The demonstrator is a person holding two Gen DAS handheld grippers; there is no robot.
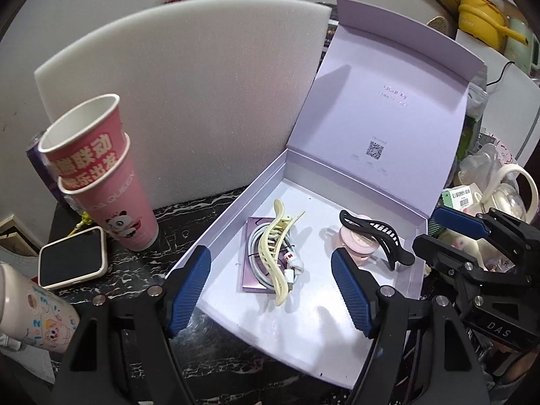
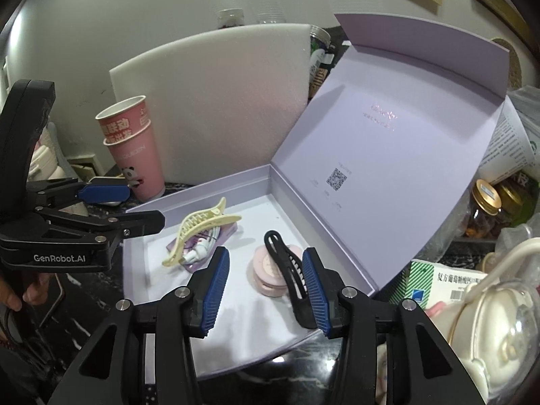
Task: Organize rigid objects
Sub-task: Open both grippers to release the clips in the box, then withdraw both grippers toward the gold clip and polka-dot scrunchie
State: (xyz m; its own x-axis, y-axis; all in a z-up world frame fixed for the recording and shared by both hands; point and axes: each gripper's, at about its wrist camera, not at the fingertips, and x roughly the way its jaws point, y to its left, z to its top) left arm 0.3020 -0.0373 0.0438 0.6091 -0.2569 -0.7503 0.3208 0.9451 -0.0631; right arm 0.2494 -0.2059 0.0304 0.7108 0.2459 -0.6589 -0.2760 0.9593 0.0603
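An open lilac box [image 1: 233, 209] [image 2: 337, 229] lies on the dark marble table, its lid standing up behind. Inside, a cream hair claw [image 1: 278, 253] [image 2: 199, 227] rests on a coiled white cable [image 1: 261, 244] and a small purple card [image 1: 248, 283]. A black hair claw [image 1: 381, 239] [image 2: 290, 270] lies on a round pink compact [image 1: 357, 243] [image 2: 266, 270]. My left gripper [image 1: 270, 290] is open and empty over the box's near-left part. My right gripper [image 2: 265, 290] is open and empty, its pads either side of the compact and black claw.
Two stacked pink paper cups [image 1: 104, 175] [image 2: 131, 148] stand left of the box before a white foam board [image 1: 189, 94]. A phone [image 1: 72, 258] and a printed bottle [image 1: 33, 314] lie at the left. Jars [image 2: 486, 209], a medicine box [image 2: 438, 287] and a cream teapot [image 2: 489, 317] crowd the right.
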